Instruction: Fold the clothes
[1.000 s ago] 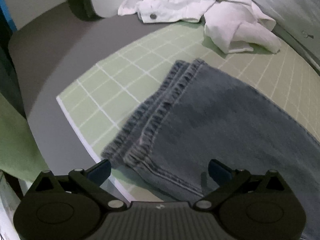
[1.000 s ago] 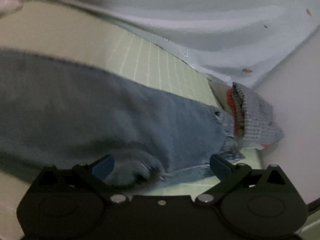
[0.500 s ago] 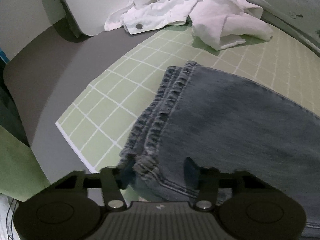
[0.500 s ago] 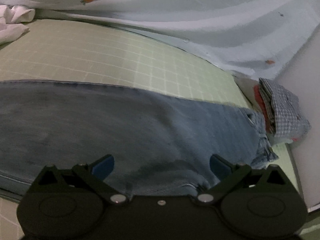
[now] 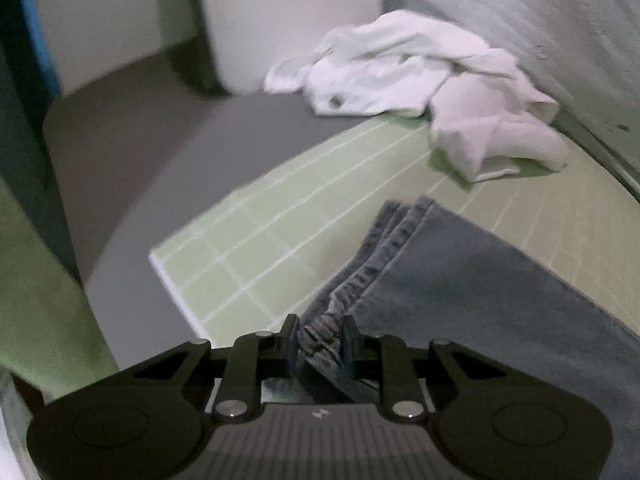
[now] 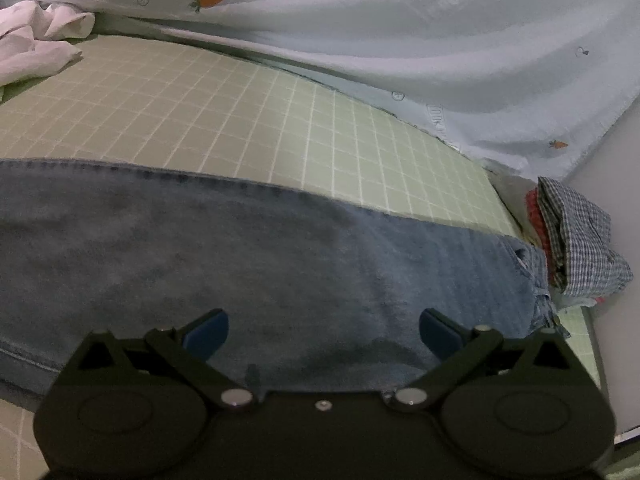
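Blue jeans (image 5: pixel 472 280) lie flat across a green gridded mat (image 5: pixel 256 248). My left gripper (image 5: pixel 319 340) is shut on the bunched hem corner of the jeans at the mat's near left end and holds it slightly raised. In the right wrist view the jeans (image 6: pixel 256 248) stretch across the mat (image 6: pixel 248 112). My right gripper (image 6: pixel 324 334) is open and empty, hovering just above the middle of the denim near its front edge.
A crumpled white shirt (image 5: pixel 420 80) lies at the mat's far corner and also shows in the right wrist view (image 6: pixel 36 40). Folded plaid clothes (image 6: pixel 572 240) are stacked at the right end. A carrot-print sheet (image 6: pixel 400 40) hangs behind. Grey tabletop (image 5: pixel 132 152) lies left of the mat.
My left gripper closed on the jeans' hem corner and lifted it a little. My right gripper stayed open, and its view swung up and left along the jeans.
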